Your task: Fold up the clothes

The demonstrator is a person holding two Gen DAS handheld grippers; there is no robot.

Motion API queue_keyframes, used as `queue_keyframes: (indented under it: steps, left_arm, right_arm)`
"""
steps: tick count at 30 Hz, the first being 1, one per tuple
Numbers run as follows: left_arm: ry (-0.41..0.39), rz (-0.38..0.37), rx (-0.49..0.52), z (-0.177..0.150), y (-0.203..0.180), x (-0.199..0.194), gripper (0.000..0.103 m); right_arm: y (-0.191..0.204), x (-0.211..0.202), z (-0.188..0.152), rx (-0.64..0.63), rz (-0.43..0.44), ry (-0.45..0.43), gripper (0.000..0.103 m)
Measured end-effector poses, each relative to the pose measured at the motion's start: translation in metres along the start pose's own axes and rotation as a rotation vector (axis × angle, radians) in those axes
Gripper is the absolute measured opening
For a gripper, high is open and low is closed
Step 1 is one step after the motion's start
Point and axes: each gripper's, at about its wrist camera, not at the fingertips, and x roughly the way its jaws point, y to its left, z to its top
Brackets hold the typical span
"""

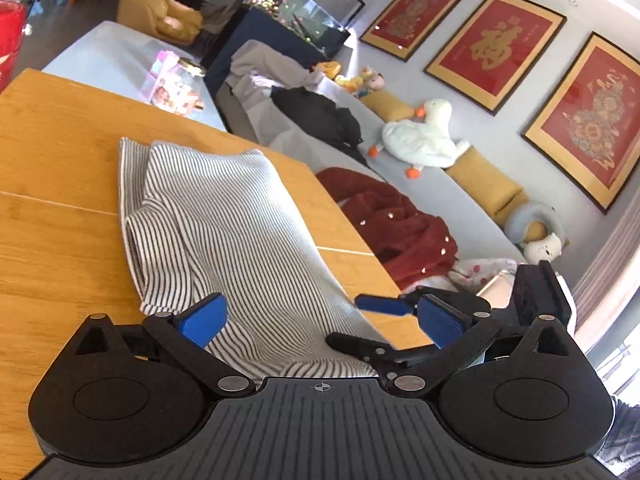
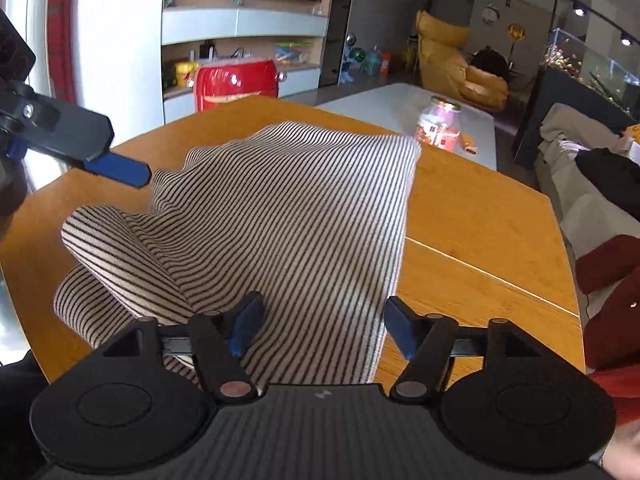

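Striped garment rumpled on wooden table, both grippers' fingers spread, nothing pinched.

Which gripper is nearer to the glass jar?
Right. The right gripper sits over the striped shirt's edge on the jar's side; the left gripper is on the far side.

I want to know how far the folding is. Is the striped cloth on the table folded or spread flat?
Partly folded. The striped cloth lies on the wooden table with one side turned over itself in a loose, rumpled layer.
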Motion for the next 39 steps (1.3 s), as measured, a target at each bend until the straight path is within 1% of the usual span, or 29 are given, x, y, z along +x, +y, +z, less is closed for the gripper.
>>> queue_keyframes:
  steps: [1,3,4,7,8,10,11,12,13,15,18,23,28,31,34,39]
  left_arm:
    - [0.026,0.017,0.021,-0.002,-0.003,0.007,0.103]
    - [0.081,0.057,0.083,-0.009,-0.011,0.015,0.103]
    - [0.111,0.088,0.125,-0.014,-0.016,0.018,0.103]
    - [0.168,0.195,0.23,-0.031,-0.024,0.019,0.103]
    - [0.185,0.23,0.256,-0.037,-0.025,0.019,0.103]
    - [0.195,0.282,0.29,-0.047,-0.028,0.017,0.103]
    - [0.202,0.296,0.308,-0.049,-0.03,0.017,0.103]
    - [0.21,0.298,0.308,-0.048,-0.032,0.016,0.103]
    - [0.216,0.299,0.308,-0.048,-0.034,0.015,0.103]
    - [0.207,0.288,0.303,-0.045,-0.038,0.012,0.103]
    - [0.187,0.304,0.316,-0.041,-0.042,0.009,0.103]
    - [0.178,0.309,0.317,-0.038,-0.045,0.006,0.103]
    - [0.177,0.328,0.323,-0.037,-0.044,-0.003,0.103]
    - [0.16,0.349,0.314,-0.036,-0.041,-0.017,0.103]
    - [0.146,0.363,0.3,-0.034,-0.035,-0.03,0.103]
    - [0.143,0.373,0.305,-0.033,-0.033,-0.04,0.103]
  right_arm:
    - [-0.003,-0.003,0.001,0.008,-0.008,0.001,0.072]
    - [-0.002,-0.012,0.003,-0.043,-0.055,-0.016,0.072]
    - [0.0,-0.017,0.002,-0.078,-0.072,-0.027,0.072]
    - [0.004,-0.029,-0.005,-0.139,-0.069,-0.03,0.072]
    - [0.004,-0.029,-0.009,-0.135,-0.072,-0.021,0.072]
    - [0.0,-0.026,-0.02,-0.107,-0.08,-0.006,0.072]
    - [-0.003,-0.025,-0.022,-0.078,-0.079,-0.007,0.073]
    - [-0.005,-0.025,-0.022,-0.051,-0.072,-0.01,0.073]
    - [-0.005,-0.026,-0.021,-0.052,-0.073,-0.014,0.073]
    - [-0.005,-0.028,-0.018,-0.055,-0.076,-0.022,0.073]
    - [-0.003,-0.035,-0.014,-0.065,-0.075,-0.053,0.073]
    - [-0.002,-0.047,-0.007,-0.009,0.015,-0.123,0.073]
    - [0.009,-0.034,-0.02,-0.055,0.042,-0.05,0.073]
    - [0.019,-0.05,-0.013,-0.138,0.033,-0.083,0.073]
    - [0.039,-0.066,-0.012,-0.237,0.151,-0.109,0.076]
    - [0.079,-0.05,-0.025,-0.443,0.191,-0.073,0.076]
